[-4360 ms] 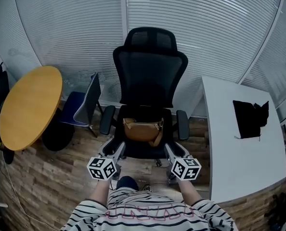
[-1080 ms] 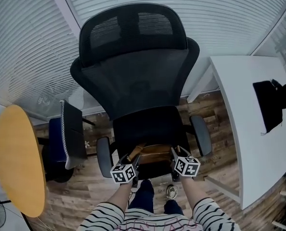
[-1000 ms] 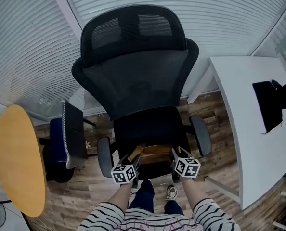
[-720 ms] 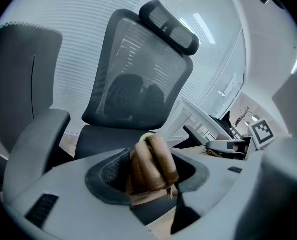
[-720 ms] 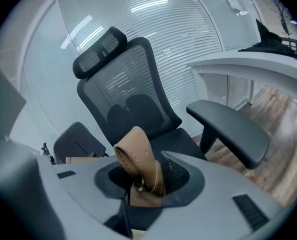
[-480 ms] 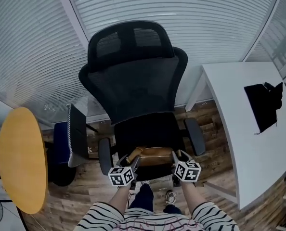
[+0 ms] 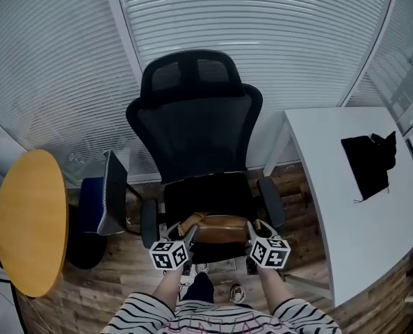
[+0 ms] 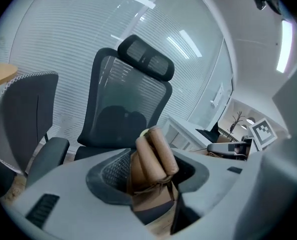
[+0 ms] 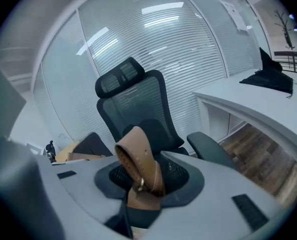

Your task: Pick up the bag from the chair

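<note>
Since a few seconds ago, when it lay alone on the seat with both grippers short of it, you have closed in on the tan bag [image 7: 219,228]. It now stretches between your two grippers over the front edge of the seat of the black office chair [image 7: 196,134]. Your left gripper [image 7: 181,229] has its jaws clamped on the bag's left end; the left gripper view shows a rolled fold of tan leather pinched between them. Your right gripper [image 7: 254,228] is likewise closed on the right end, pinching a folded strap [image 9: 138,164] with a small metal buckle. Whether the bag touches the seat cannot be told. A white desk [image 7: 345,214] carrying a black cloth-like item [image 7: 368,164] stands at your right, and a round wooden table [image 7: 26,221] at your left.
</note>
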The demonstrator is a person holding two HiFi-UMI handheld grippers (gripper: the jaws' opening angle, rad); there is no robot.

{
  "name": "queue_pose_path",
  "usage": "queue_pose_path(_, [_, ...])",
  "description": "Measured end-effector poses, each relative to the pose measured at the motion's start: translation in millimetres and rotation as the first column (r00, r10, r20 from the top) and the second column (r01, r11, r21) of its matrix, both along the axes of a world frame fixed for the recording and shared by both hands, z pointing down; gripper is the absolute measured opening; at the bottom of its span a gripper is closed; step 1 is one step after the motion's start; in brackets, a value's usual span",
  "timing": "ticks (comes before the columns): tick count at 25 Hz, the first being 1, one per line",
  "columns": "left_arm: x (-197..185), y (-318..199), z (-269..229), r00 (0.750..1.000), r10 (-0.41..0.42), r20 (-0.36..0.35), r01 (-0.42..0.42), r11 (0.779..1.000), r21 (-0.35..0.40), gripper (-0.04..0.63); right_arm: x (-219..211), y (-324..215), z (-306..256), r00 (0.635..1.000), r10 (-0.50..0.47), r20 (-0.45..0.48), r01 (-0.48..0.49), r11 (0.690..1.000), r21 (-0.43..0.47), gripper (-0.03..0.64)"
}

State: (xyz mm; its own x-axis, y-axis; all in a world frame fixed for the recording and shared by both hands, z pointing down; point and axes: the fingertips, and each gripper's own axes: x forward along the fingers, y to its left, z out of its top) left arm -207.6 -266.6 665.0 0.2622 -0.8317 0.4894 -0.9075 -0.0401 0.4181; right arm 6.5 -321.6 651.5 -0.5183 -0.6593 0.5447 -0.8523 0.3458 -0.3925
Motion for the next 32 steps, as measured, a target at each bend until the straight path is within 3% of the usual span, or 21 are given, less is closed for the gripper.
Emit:
queue_pose_path(15, [23.6,26.8,-92.7,0.999,-0.041,0.024,0.036,0.986,0.165,0.222,25.6,24.3,-86.7,0.998,-0.022,0.052,0.015,0.989,0.147,0.137])
queue_pose_path(22, [32.0,43.4,-140.9,0.996,-0.082,0.022,0.073,0.961,0.268,0.221,34.5,35.0,-130.4,0.995,-0.058,0.086,0.037,0.972,0.234,0.135])
queue_pose_path(32, [39.6,75.2,-191.3,0.990,-0.136,0.027,0.118,0.930,0.347,0.218,40.5,56.9,-179.8,0.987,-0.121,0.107,0.080,0.941,0.328,0.132])
